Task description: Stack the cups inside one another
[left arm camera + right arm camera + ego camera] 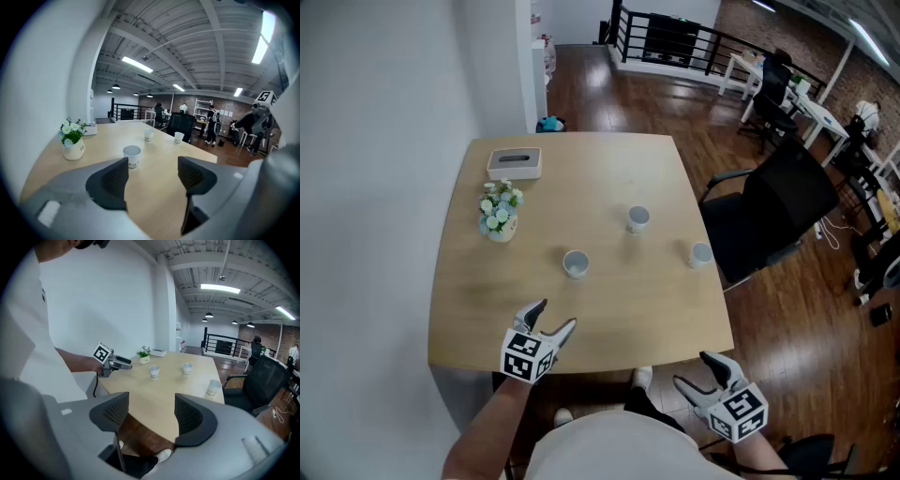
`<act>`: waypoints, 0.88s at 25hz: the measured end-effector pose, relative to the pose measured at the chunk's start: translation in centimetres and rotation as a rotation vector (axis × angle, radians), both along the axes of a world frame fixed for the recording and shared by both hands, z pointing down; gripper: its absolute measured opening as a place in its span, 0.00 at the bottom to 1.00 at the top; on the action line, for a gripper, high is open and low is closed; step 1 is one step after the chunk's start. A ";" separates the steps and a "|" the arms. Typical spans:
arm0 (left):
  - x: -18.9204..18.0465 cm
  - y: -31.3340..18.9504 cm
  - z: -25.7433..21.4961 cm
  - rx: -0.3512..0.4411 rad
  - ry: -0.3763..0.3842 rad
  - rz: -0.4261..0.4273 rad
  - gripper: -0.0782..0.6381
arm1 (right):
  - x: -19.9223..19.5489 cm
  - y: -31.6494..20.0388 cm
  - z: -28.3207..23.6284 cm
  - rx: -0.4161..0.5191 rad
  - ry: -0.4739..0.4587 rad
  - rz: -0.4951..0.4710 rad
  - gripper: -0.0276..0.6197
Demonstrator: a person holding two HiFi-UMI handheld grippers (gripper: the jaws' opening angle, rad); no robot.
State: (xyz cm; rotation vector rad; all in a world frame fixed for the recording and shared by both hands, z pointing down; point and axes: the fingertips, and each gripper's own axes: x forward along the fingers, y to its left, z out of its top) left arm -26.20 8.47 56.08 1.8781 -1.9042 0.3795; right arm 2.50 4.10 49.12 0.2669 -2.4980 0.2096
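**Three cups upright and unstacked; the nearest lies straight ahead of the left gripper**

The near cup [575, 263] is set mouth-up just ahead of the left gripper [555, 317], whose jaws are held apart with nothing between them. The middle cup [637, 218] and the right cup [700, 254] are placed farther ahead and to its right, well apart from each other. The right gripper [694, 370], likewise spread and empty, is held off the near edge of the counter [581, 187], and the right cup is found ahead of it, close to the counter's right edge. Bare counter is left around every cup, and the flower vase [499, 214] is kept well off to the left gripper's left.
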 end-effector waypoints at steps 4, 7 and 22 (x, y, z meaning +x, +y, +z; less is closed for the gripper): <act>0.1 -8.5 3.3 -0.066 0.015 -0.064 0.64 | 3.7 -7.3 -1.3 0.028 0.047 -0.008 0.51; -2.2 -12.8 6.1 -0.141 0.003 -0.145 0.68 | 5.3 -12.1 -1.4 0.026 0.056 -0.030 0.51; -4.1 -17.0 5.2 -0.239 -0.035 -0.163 0.64 | 7.3 -19.8 -0.5 -0.065 0.051 0.022 0.51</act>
